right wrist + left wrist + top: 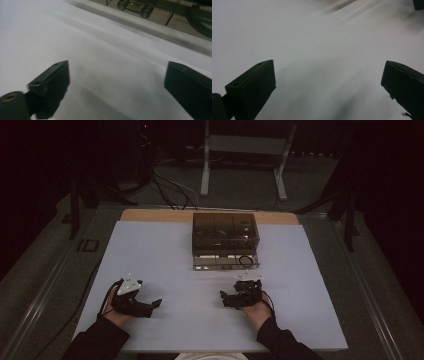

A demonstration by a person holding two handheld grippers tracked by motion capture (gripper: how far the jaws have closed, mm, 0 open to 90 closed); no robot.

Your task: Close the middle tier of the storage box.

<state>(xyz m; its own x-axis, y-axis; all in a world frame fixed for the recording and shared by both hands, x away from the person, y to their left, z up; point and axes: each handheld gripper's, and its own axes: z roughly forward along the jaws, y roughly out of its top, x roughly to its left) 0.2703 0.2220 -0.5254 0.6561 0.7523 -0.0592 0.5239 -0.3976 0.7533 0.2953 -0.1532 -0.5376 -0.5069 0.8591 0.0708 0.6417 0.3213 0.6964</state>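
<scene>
The smoky clear box (225,240) sits at the bench's (150,255) far edge, centred, just beyond my right fingers (223,296) and well apart from my left fingers (156,304). Both pairs gape wide, holding nothing, low near the near edge.

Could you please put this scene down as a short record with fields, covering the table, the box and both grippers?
surface: white board on a wooden table, lying flat
box: clear smoked case at the far middle of the board, divided inside, small parts within too dim to name
box front: dark ring in the low front section
left gripper: resting on the near left of the board, jaws open, nothing between them
right gripper: near right, just short of the box, jaws open, nothing between them
contact with box: none
</scene>
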